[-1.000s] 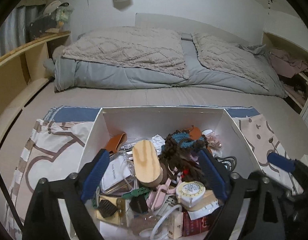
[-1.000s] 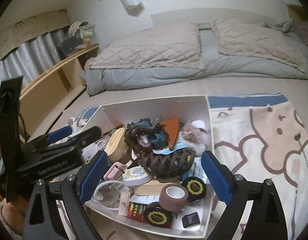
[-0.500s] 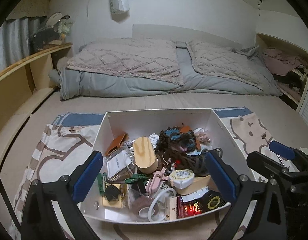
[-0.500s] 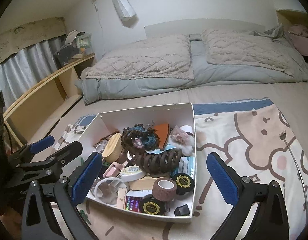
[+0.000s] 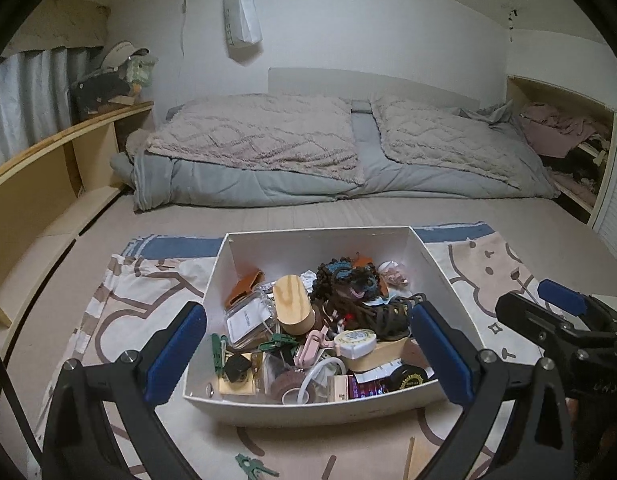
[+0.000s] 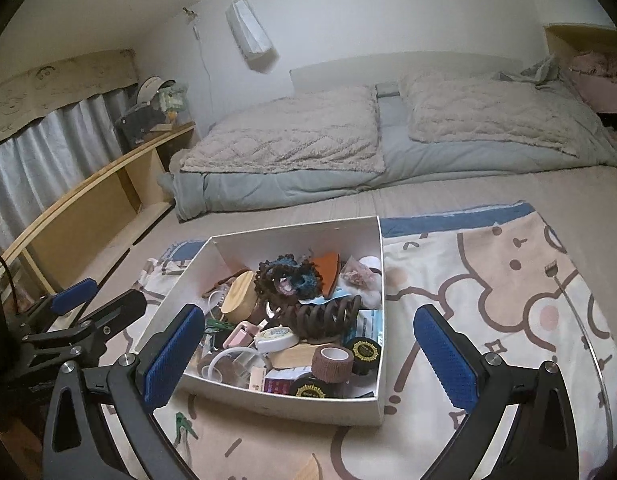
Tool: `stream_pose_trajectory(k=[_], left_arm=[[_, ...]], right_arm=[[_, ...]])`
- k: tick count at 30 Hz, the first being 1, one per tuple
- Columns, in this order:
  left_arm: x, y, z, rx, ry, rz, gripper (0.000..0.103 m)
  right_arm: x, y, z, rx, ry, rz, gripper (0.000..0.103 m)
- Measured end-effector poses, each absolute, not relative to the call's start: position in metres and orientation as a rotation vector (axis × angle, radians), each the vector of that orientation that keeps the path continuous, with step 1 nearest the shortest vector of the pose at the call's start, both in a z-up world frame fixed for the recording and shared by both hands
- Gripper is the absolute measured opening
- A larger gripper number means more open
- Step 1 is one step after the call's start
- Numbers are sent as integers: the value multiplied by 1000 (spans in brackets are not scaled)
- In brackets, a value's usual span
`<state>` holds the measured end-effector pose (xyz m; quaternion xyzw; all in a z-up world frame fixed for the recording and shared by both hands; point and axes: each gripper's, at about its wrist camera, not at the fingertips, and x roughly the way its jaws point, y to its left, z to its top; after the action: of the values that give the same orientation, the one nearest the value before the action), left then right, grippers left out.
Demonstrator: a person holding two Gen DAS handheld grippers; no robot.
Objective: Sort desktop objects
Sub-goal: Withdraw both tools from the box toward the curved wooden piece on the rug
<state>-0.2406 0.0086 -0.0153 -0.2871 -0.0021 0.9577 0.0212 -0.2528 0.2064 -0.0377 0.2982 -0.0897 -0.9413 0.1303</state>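
Note:
A white box [image 5: 320, 411] [image 6: 296, 406] full of small items sits on a patterned cloth [image 5: 120, 300] [image 6: 488, 280] on the bed. Inside lie a wooden oval lid [image 5: 293, 304] [image 6: 238, 293], a brown hair claw [image 6: 324, 316], crocheted scrunchies [image 5: 346, 280] [image 6: 288, 278], a white tape measure [image 5: 354, 342] [image 6: 274, 338], a brown tape roll [image 6: 331, 363] and green clips [image 5: 278, 343]. My left gripper [image 5: 308, 356] hangs open in front of the box, nothing between its blue pads. My right gripper [image 6: 308, 360] is open too, empty, over the box's near side.
A green clip [image 5: 254, 468] [image 6: 184, 426] lies loose on the cloth before the box. Folded quilts and pillows [image 5: 268, 148] fill the far bed. A wooden shelf [image 5: 48, 184] runs along the left. A cluttered nook [image 5: 564, 136] is at the right.
Both grippers have pulled back and risen from the box, so the whole box now shows. Their jaws stand a little wider than a second ago.

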Motion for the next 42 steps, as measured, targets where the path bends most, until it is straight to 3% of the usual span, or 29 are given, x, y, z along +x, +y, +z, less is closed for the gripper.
stream_pose_trajectory(k=[16,42], left_arm=[[-174,-9,-17,-794,-21,2998,103],[-130,9,-127,-1037,-164,2867,103]], right_arm=[[-190,202,-39,767,-95,-2770,103],[-168,211,-139,1038,-127,-2749,103]])
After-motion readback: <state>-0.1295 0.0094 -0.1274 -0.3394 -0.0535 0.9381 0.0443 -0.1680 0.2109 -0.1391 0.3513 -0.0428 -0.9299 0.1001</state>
